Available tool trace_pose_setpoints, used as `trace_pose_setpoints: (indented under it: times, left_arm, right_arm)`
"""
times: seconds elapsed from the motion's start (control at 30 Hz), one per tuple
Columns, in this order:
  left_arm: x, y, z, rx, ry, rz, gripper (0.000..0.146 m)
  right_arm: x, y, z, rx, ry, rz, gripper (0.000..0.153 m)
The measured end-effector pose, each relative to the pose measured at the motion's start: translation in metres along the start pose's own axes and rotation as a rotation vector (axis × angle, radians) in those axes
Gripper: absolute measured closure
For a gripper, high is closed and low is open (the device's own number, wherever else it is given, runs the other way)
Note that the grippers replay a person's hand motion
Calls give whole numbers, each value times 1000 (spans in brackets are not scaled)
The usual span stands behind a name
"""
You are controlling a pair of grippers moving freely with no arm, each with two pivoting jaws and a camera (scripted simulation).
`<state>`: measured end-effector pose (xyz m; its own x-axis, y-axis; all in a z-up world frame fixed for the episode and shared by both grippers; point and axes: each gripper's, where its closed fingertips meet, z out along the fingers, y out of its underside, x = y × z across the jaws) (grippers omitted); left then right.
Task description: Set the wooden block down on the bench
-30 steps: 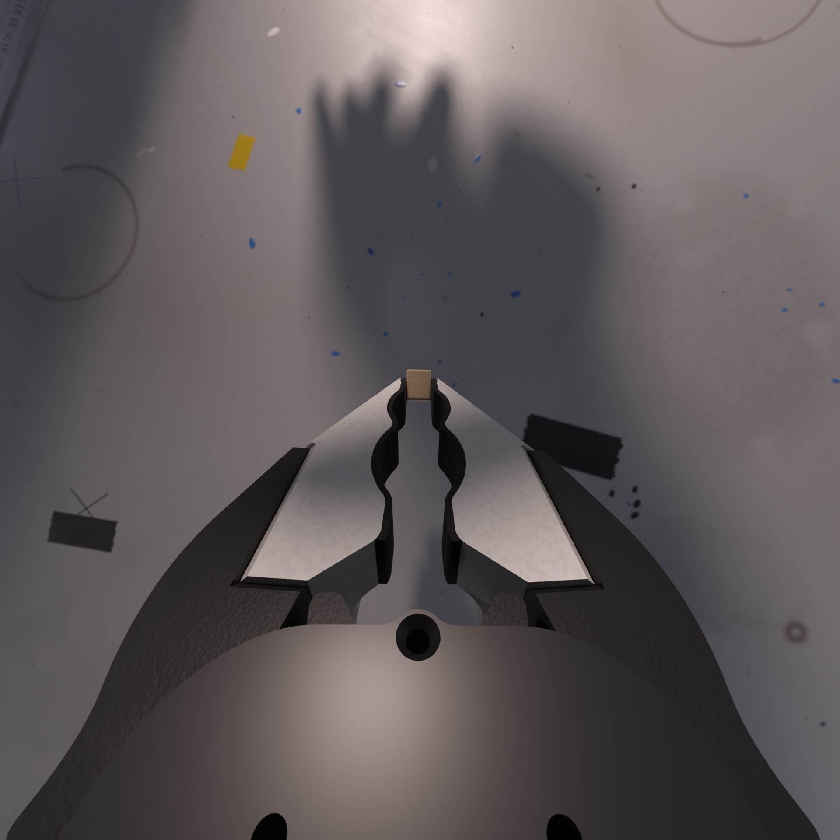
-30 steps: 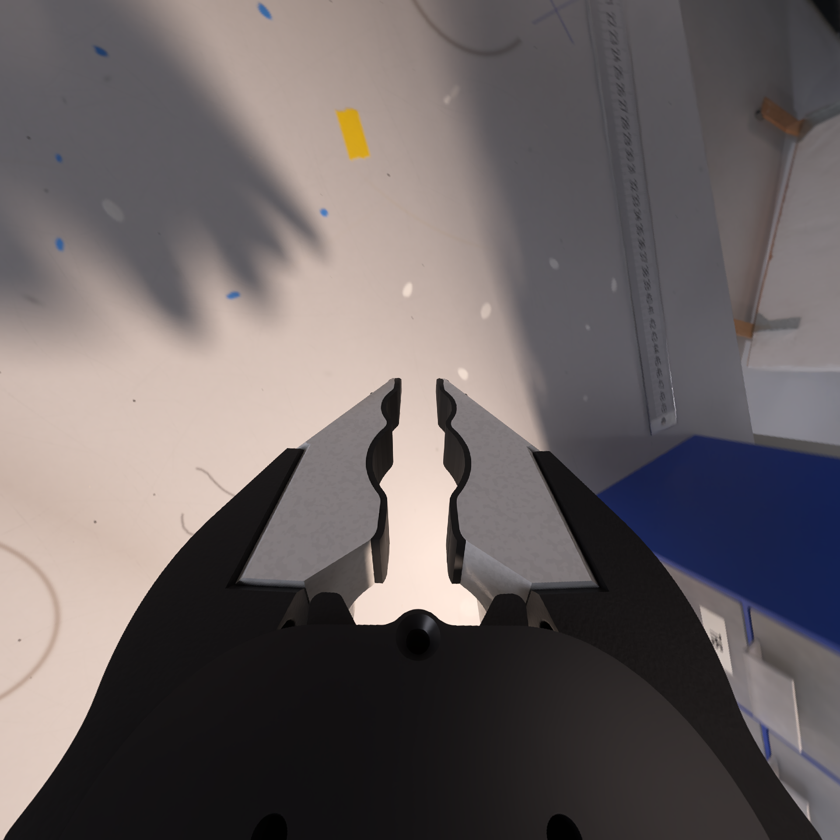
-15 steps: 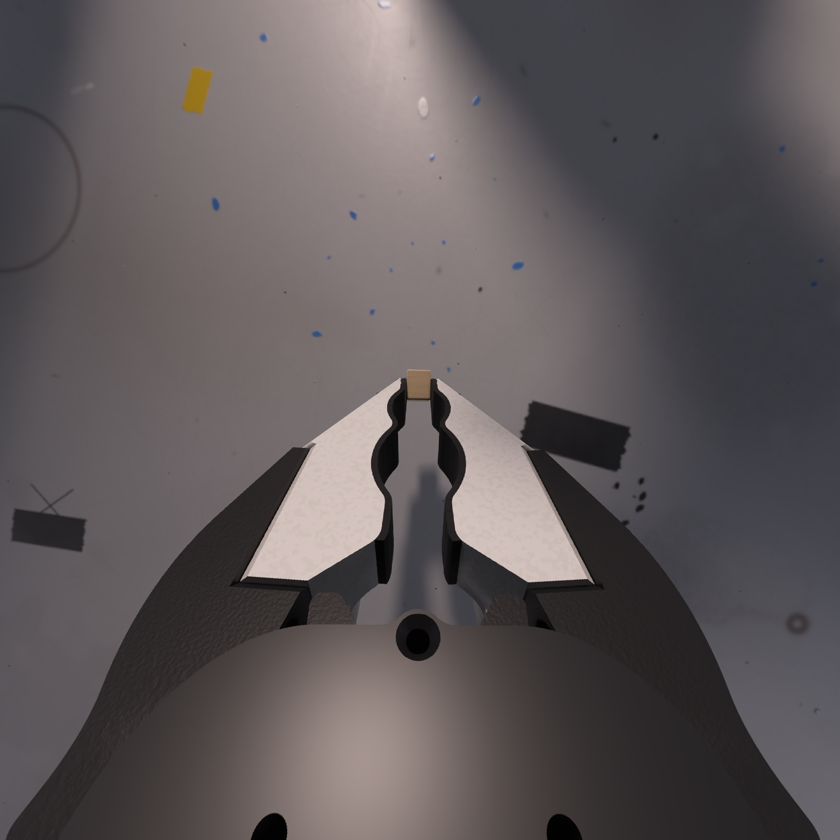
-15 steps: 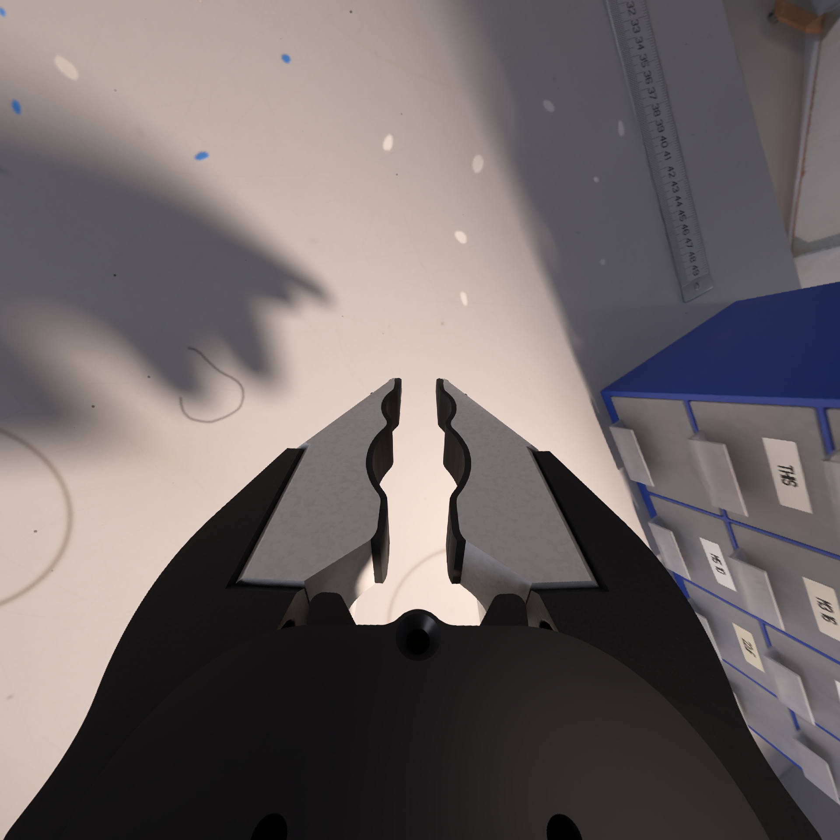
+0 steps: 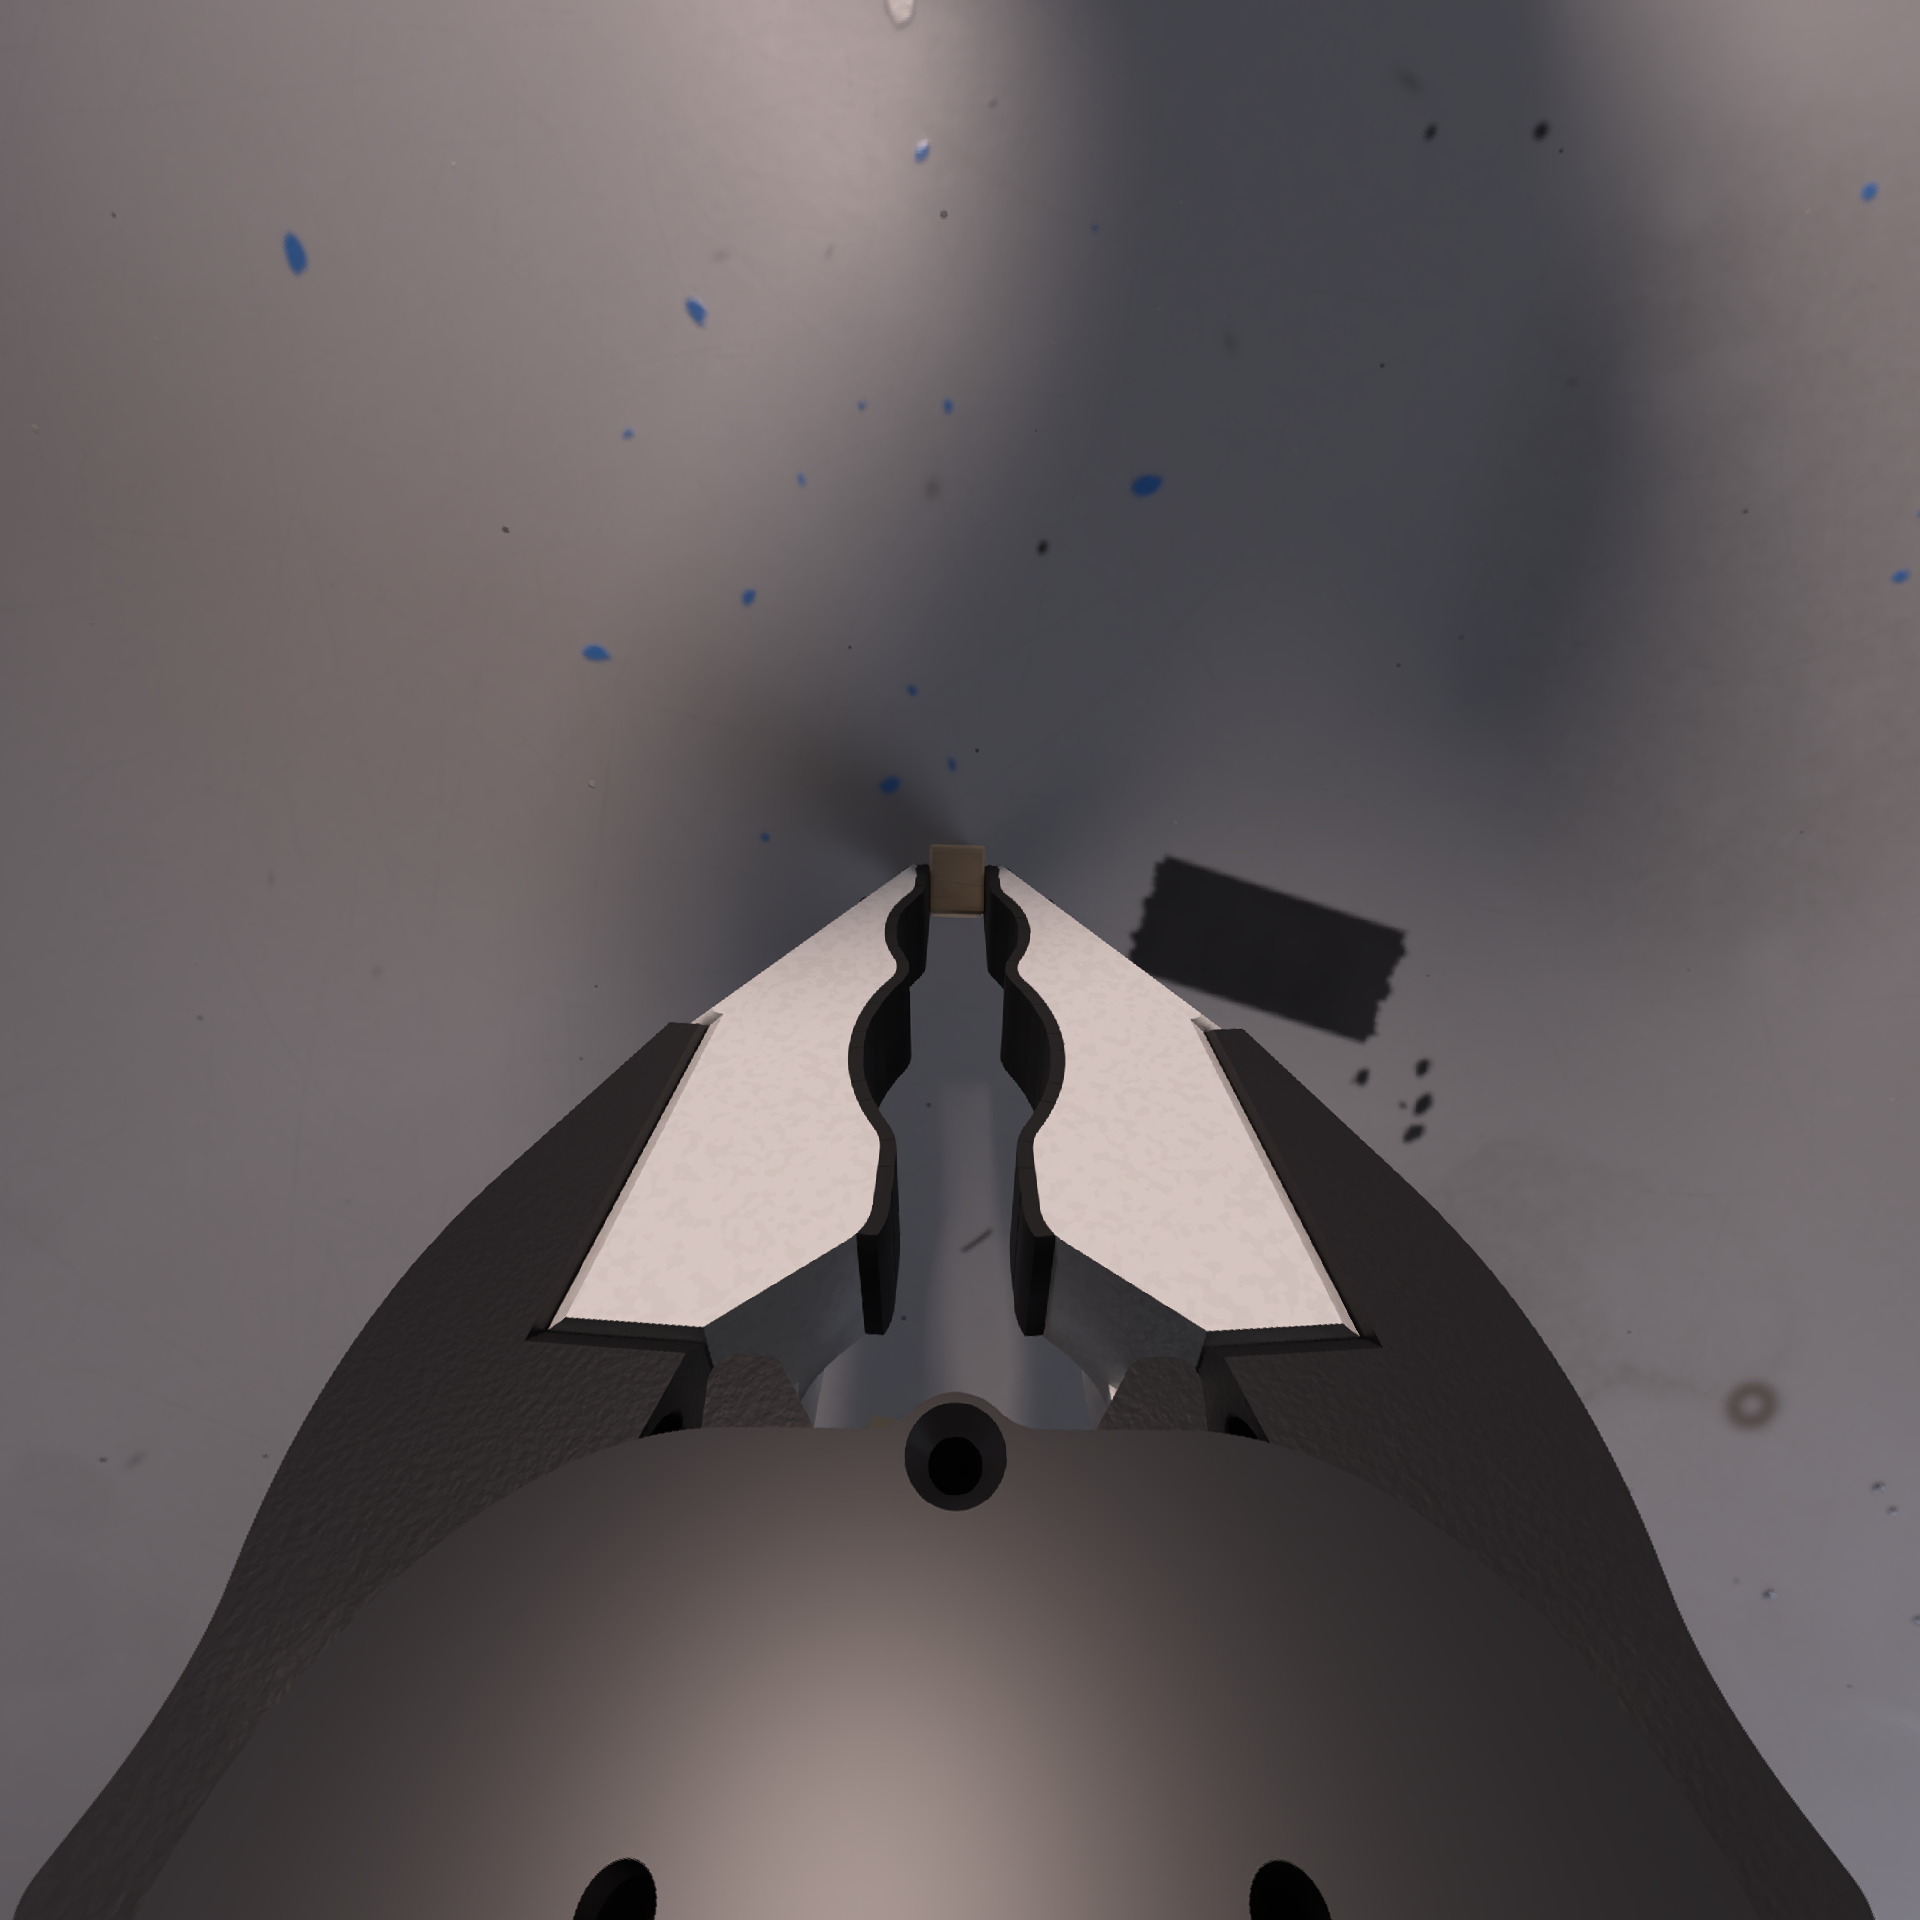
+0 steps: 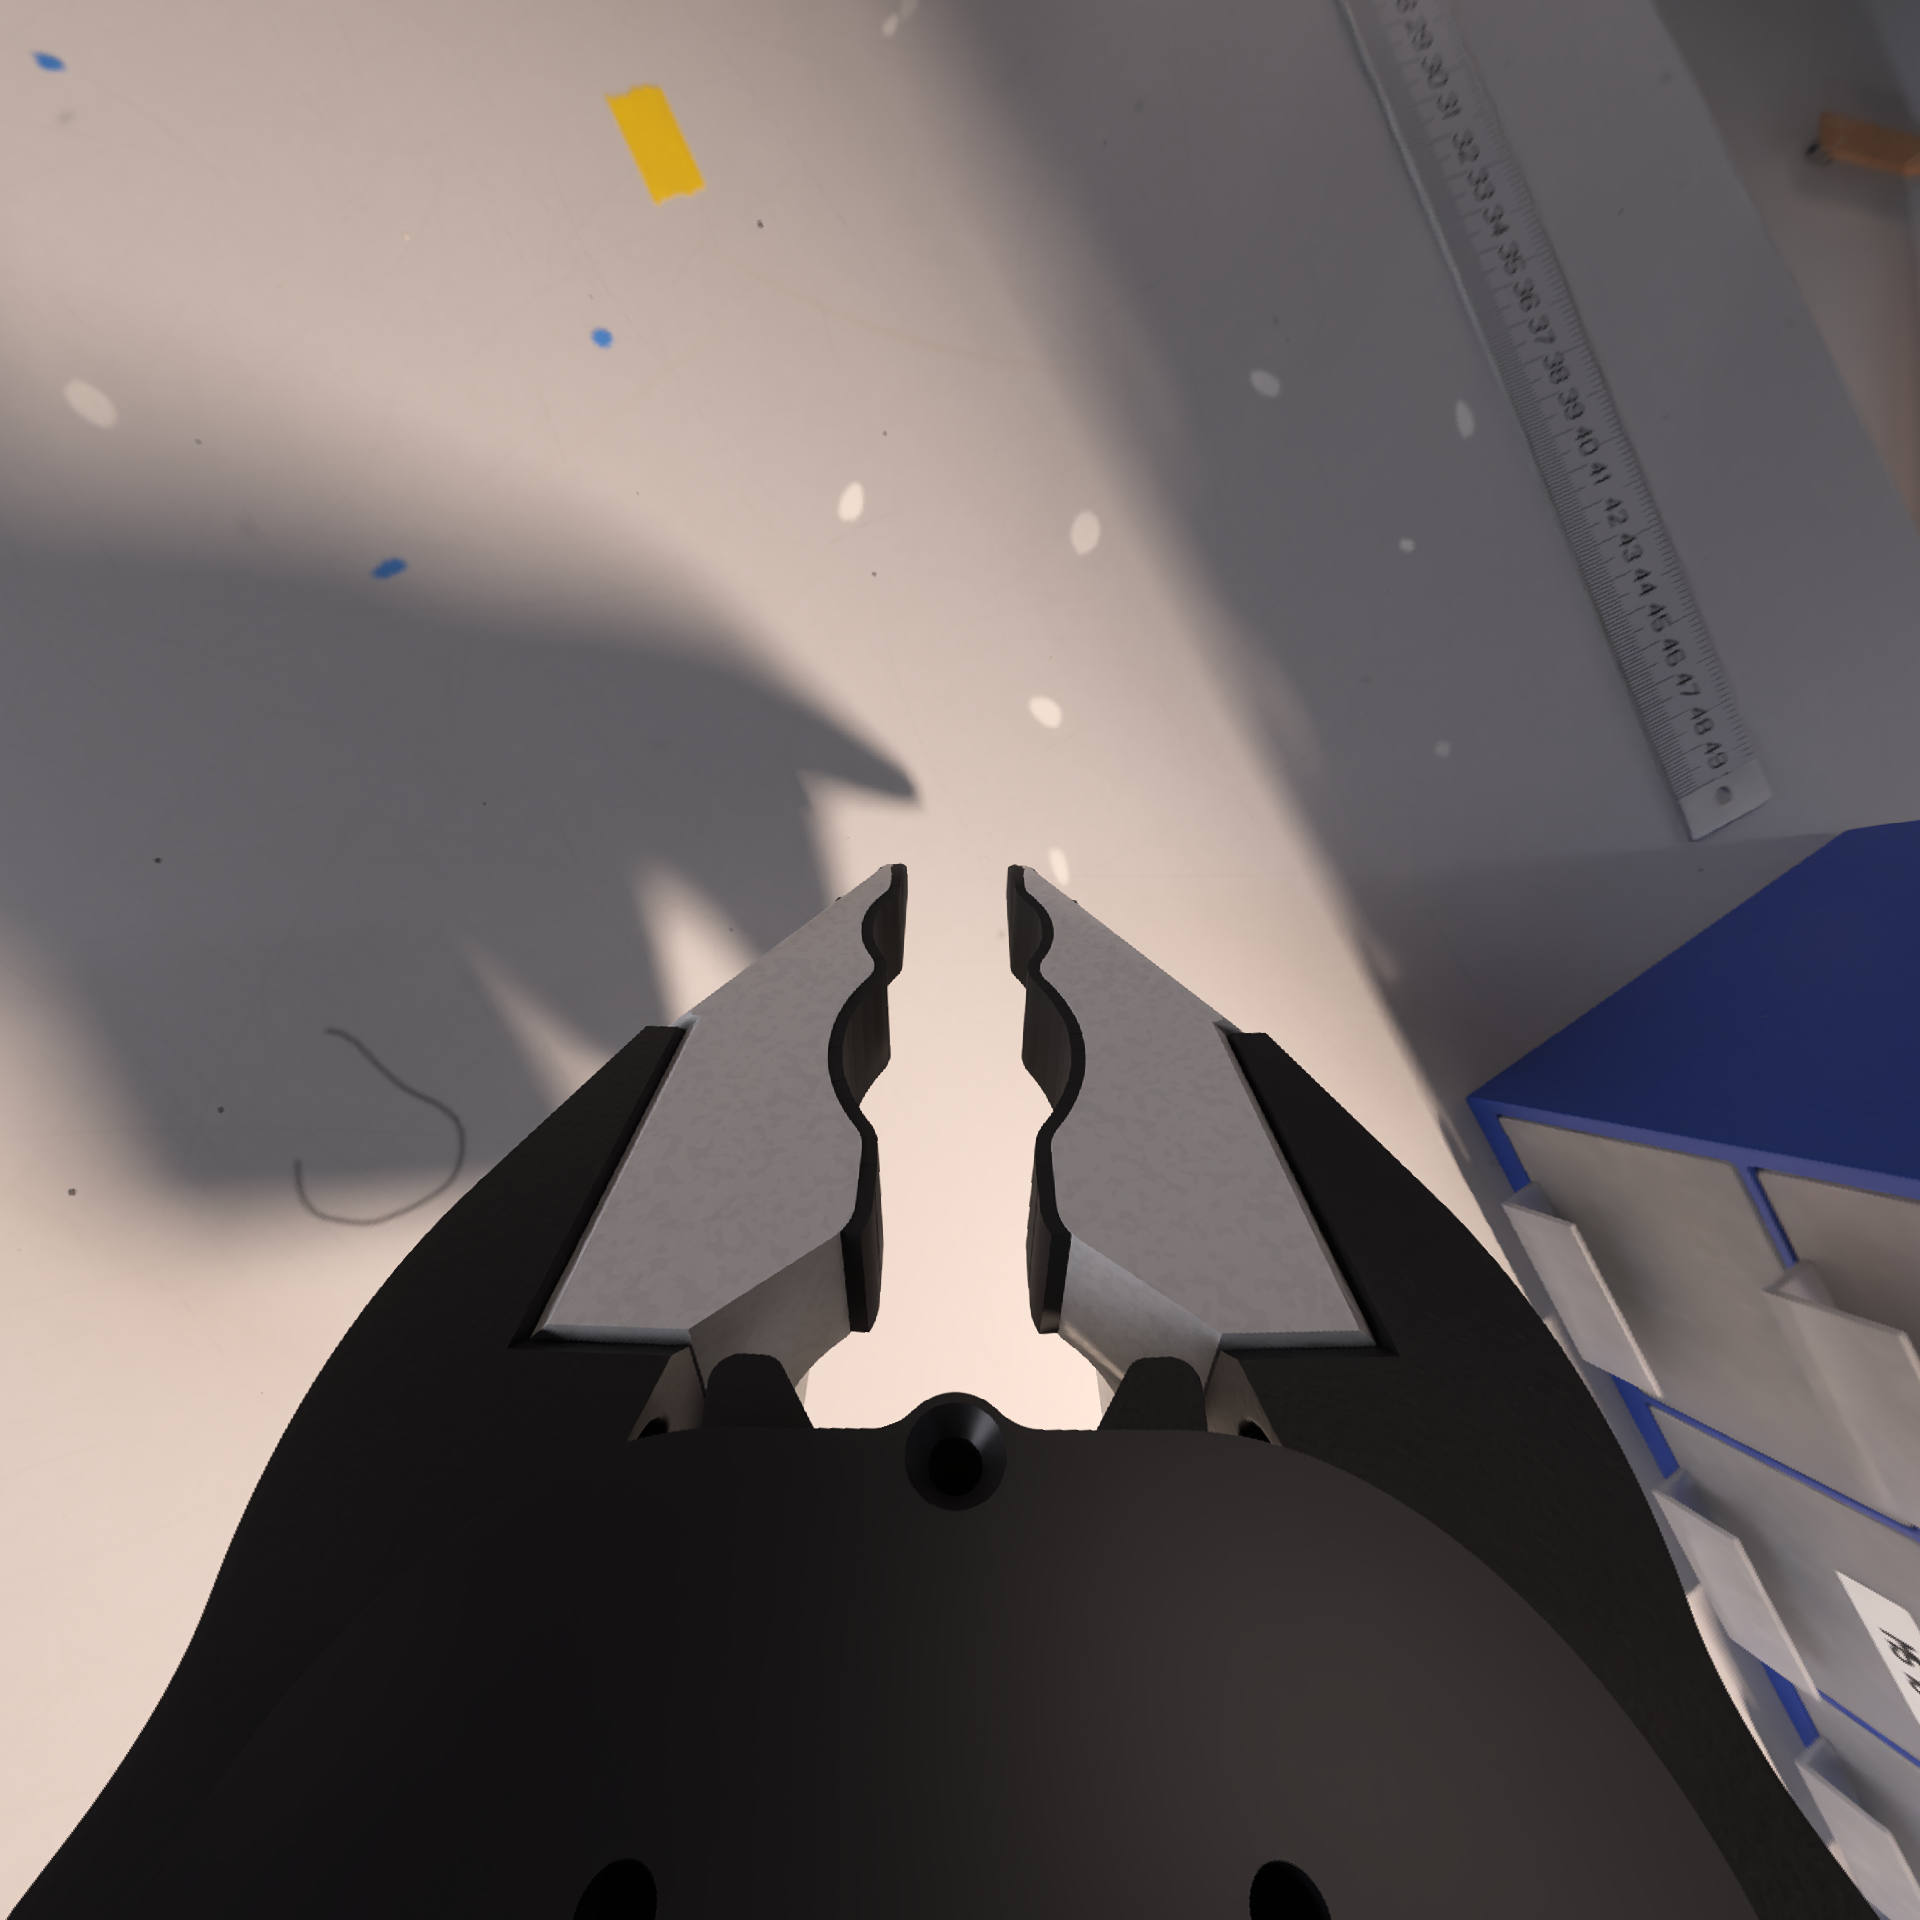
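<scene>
A small tan wooden block [image 5: 957, 881] sits pinched between the tips of my left gripper [image 5: 957, 891], which is shut on it. The block is very close to the grey bench [image 5: 416, 727]; a dark shadow pools right under it. Whether it touches the surface I cannot tell. My right gripper [image 6: 956, 883] is open and empty above the pale bench [image 6: 312, 312]. The block does not show in the right wrist view.
A black tape strip [image 5: 1268, 945] lies just right of the left fingertips. Blue and black specks dot the bench. In the right wrist view a blue drawer cabinet [image 6: 1714, 1039] stands at the right, a metal ruler [image 6: 1579, 416] at the upper right, a yellow tape piece [image 6: 655, 142] farther off.
My left gripper has come down toward the bench with the block; the surface marks look larger and the shadow has gathered under the tips. The right gripper has shifted, the cabinet sliding lower right.
</scene>
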<state>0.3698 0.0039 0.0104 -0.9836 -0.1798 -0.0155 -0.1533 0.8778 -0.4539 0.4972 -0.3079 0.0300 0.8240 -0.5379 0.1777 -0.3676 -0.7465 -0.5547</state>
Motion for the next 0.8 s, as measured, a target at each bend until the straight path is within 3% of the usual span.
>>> trace_pose_setpoints:
  times: [0.43,0.6,0.8]
  left_arm:
    - [10,3,-3,74,73,-70,137]
    - [15,5,-4,94,91,-80,137]
    - [11,3,-3,125,67,-112,129]
  right_arm:
    - [-11,17,-2,-102,-64,-46,137]
    - [-19,-24,-5,-19,-38,-125,132]
    - [-23,-91,16,96,26,-225,128]
